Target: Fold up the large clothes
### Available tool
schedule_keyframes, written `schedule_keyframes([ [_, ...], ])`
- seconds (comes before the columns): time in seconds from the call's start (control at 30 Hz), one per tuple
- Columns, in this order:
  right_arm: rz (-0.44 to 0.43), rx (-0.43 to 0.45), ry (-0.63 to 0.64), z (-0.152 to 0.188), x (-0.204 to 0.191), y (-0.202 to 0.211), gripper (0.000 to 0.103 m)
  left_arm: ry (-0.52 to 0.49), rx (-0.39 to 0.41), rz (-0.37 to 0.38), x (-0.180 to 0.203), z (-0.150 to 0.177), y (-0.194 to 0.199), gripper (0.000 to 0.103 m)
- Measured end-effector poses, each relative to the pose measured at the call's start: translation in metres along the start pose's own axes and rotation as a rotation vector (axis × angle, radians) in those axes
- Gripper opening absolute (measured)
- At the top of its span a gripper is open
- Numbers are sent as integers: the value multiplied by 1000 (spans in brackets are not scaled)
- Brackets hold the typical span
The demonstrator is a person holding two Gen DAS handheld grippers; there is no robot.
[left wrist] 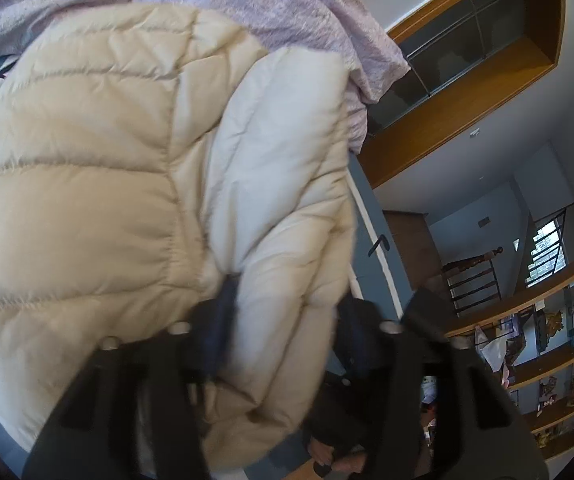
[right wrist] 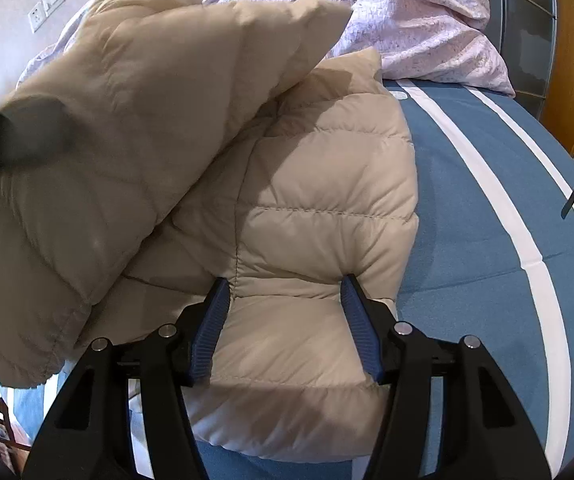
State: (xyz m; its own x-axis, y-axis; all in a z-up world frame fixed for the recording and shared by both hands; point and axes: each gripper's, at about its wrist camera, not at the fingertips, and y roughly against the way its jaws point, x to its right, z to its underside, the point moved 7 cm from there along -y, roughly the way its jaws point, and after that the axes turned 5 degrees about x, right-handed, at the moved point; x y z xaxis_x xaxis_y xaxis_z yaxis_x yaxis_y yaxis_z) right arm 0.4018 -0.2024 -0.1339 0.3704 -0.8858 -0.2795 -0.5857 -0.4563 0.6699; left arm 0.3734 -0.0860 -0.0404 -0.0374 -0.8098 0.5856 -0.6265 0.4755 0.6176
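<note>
Beige quilted puffer jacket [right wrist: 311, 200] lies on the bed's blue sheet with white stripes [right wrist: 487, 208], pink crumpled duvet [right wrist: 407, 12] bunched behind it at the head end. Both my claws are at the near hem.

Right claw [right wrist: 287, 308]: roughly half open, blue ribbed pads [right wrist: 213, 328] pressing into a thick roll of hem from both sides. Fabric dimples at each tip, so I read it as a grip on bulky padding, not a loose straddle. Holding that corner down as the anchor for the fold.

Left claw [left wrist: 291, 320]: jaws apart, a puffy panel of jacket bulging between them. View is blurred, but the pads don't look clamped. Looks like a release after laying a flap over.

From the right wrist view one big panel stands raised and tilted over the body of the jacket, not flat yet. My guess: fold in progress, about midway; the panel needs pressing down, since down fill springs back
</note>
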Motion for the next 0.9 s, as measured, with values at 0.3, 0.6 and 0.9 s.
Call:
schedule_keyframes([
  [0.3, 5, 0, -10, 1, 0, 2, 59, -41, 62, -123, -13, -4, 47, 66],
  [0.6, 9, 2, -18, -2, 2, 6, 59, -155, 131, -371, -59, 7, 71, 66],
  [0.9, 135, 119, -66, -34, 40, 46, 59, -210, 105, -391, -54, 23, 29, 69],
])
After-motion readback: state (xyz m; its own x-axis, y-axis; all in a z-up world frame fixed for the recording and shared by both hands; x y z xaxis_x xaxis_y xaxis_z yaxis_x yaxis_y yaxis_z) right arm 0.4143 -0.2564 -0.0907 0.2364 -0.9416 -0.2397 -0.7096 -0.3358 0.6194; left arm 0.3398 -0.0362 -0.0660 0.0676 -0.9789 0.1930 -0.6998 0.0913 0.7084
